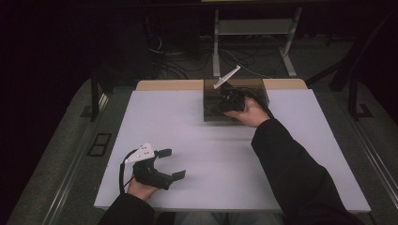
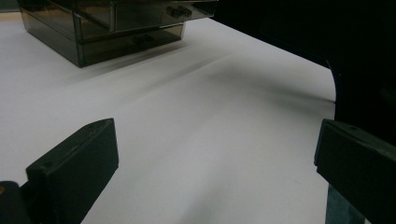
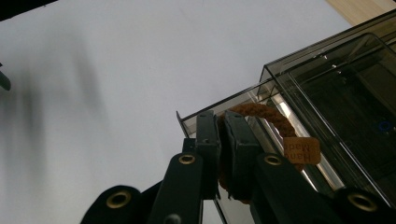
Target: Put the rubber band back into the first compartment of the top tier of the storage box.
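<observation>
**Brown braided loop at the smoked drawer box**

Braided loop: brown cord, twisted weave, ring-shaped. A small tan tag hangs from it, printed lettering seen reversed. Clamped between the two pads of the right gripper; the arc rises above the pads and curves right toward the tag. It sits over the open top drawer, at that drawer's front corner.

Drawer box: dark, see-through plastic, stacked drawers with small handles on the fronts. Stands on the white table at the far edge, right of centre. Top drawer pulled out; lower drawer closed flush.
</observation>
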A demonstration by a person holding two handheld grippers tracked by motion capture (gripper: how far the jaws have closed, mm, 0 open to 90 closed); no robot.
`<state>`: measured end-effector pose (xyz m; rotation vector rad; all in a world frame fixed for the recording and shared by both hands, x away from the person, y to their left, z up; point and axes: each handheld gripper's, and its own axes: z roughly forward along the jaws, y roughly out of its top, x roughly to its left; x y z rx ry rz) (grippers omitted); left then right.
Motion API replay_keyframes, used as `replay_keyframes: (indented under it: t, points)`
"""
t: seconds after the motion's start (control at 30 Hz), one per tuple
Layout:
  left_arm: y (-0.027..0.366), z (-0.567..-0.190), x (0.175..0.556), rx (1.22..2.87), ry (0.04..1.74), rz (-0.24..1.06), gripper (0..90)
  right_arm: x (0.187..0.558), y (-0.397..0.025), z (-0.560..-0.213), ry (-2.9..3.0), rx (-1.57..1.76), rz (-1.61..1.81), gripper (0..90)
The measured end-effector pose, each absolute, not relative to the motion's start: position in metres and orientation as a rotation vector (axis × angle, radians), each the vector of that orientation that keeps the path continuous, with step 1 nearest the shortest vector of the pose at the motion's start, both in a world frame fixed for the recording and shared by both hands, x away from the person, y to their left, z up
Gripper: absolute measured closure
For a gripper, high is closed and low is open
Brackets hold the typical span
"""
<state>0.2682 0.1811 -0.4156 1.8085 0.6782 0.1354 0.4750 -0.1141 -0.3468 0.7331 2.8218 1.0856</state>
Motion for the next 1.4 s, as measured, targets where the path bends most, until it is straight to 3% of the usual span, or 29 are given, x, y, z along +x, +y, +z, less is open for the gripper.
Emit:
replay_keyframes:
  t: [0.5, 0.77, 1.4]
  points:
    - [0.181, -0.416, 0.268, 1.809, 0.679, 0.133, 0.0, 0.480, -0.110, -0.360, 2.839, 0.758, 1.058, 83.3]
    - [0.181, -0.416, 0.268, 1.810, 0.680, 0.134, 0.0, 0.479, -0.112, -0.355, 2.787, 0.778, 1.070, 73.4]
    - [0.179, -0.416, 0.268, 1.815, 0.675, 0.132, 0.0, 0.470, -0.126, -0.336, 2.727, 0.832, 1.104, 59.5]
